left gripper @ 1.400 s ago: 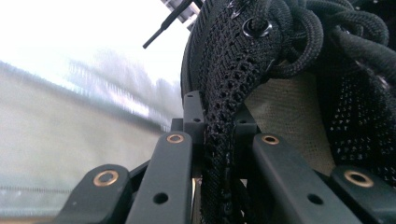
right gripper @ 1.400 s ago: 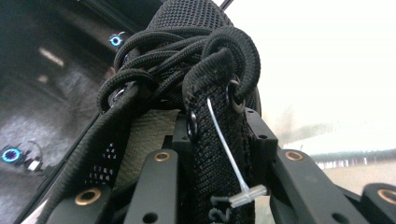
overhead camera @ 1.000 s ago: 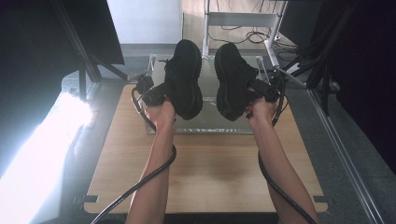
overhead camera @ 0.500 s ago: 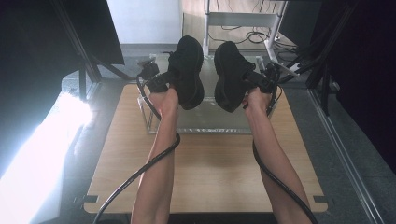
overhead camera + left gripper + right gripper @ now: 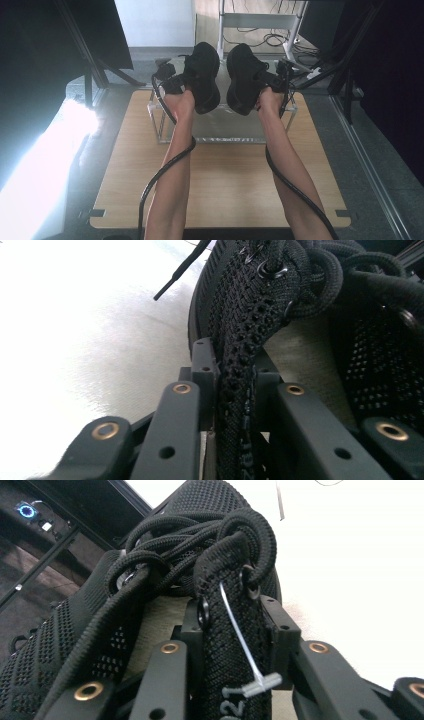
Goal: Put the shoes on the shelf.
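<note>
Two black knit shoes hang in the air over the far half of the table. My left gripper (image 5: pixel 172 82) is shut on the left shoe (image 5: pixel 205 75); in the left gripper view its jaws (image 5: pixel 235 370) pinch the shoe's side wall (image 5: pixel 240 330) below the laces. My right gripper (image 5: pixel 277 80) is shut on the right shoe (image 5: pixel 245 80), its jaws (image 5: pixel 235 625) clamping the eyelet edge (image 5: pixel 230 580), where a plastic tag pin (image 5: pixel 250 685) hangs. Both pairs of jaws have just eased open a touch, with the fabric still pressed between them.
A low wire-framed rack (image 5: pixel 225 137) stands on the wooden table (image 5: pixel 225 185) under the shoes. A black cable (image 5: pixel 160 175) trails from each gripper toward the near edge. Dark frame posts (image 5: pixel 90 65) flank the table, and strong glare falls at the left.
Both hands have carried their shoes away from the person and slightly up, further over the rack. Each shoe stays in its gripper.
</note>
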A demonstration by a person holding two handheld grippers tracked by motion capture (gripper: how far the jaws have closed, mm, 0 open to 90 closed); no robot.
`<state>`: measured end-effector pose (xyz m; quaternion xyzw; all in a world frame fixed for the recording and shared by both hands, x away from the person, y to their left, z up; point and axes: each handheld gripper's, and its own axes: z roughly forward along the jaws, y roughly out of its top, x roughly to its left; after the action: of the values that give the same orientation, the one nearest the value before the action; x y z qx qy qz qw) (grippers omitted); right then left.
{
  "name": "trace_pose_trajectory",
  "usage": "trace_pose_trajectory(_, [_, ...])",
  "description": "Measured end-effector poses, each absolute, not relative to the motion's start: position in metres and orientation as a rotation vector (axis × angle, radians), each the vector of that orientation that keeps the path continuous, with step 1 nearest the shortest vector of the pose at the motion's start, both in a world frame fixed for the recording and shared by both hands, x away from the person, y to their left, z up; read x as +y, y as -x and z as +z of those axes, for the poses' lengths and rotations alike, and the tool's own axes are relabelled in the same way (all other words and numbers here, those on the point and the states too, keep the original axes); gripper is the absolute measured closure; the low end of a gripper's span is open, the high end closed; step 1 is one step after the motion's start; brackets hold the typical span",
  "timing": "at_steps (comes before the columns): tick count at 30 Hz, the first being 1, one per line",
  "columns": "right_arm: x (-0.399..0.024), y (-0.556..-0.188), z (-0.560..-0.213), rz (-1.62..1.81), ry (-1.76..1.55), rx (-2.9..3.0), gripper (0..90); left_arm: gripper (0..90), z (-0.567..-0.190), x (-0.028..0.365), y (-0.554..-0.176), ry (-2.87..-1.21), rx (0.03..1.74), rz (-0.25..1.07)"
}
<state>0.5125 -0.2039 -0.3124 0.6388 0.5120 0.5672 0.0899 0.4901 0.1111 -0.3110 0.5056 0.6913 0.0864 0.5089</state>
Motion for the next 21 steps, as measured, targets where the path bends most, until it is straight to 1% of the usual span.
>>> trace_pose_trajectory(3, [-0.202, -0.514, -0.312, 1.675, -1.893, 1.523, 67.2, 75.2, -0.311, 0.108, -0.492, -1.235, 1.661, 0.206])
trace_pose_trajectory(7, [-0.2, -0.516, -0.311, 1.664, -1.91, 1.524, 60.7, 69.4, -0.311, 0.104, -0.494, -1.253, 1.654, 0.206])
trace_pose_trajectory(8, [-0.2, -0.516, -0.311, 1.657, -1.902, 1.528, 59.6, 67.7, -0.311, 0.103, -0.494, -1.255, 1.652, 0.207])
trace_pose_trajectory(10, [-0.199, -0.517, -0.312, 1.675, -1.896, 1.528, 57.6, 61.4, -0.312, 0.101, -0.495, -1.258, 1.635, 0.193])
trace_pose_trajectory(12, [-0.199, -0.517, -0.312, 1.688, -1.887, 1.548, 56.0, 60.0, -0.313, 0.098, -0.496, -1.275, 1.581, 0.152])
trace_pose_trajectory(13, [-0.199, -0.517, -0.312, 1.7, -1.877, 1.552, 55.8, 56.9, -0.311, 0.093, -0.496, -1.302, 1.59, 0.183])
trace_pose_trajectory(14, [-0.198, -0.517, -0.311, 1.706, -1.867, 1.56, 54.9, 56.2, -0.307, 0.088, -0.496, -1.338, 1.594, 0.244])
trace_pose_trajectory(15, [-0.196, -0.518, -0.31, 1.711, -1.849, 1.599, 54.1, 56.2, -0.307, 0.086, -0.496, -1.356, 1.595, 0.259])
trace_pose_trajectory(18, [-0.191, -0.517, -0.305, 1.688, -1.805, 1.65, 56.4, 54.6, -0.308, 0.087, -0.496, -1.344, 1.586, 0.238])
trace_pose_trajectory(21, [-0.184, -0.517, -0.305, 1.675, -1.781, 1.692, 56.1, 54.1, -0.311, 0.092, -0.494, -1.319, 1.562, 0.217])
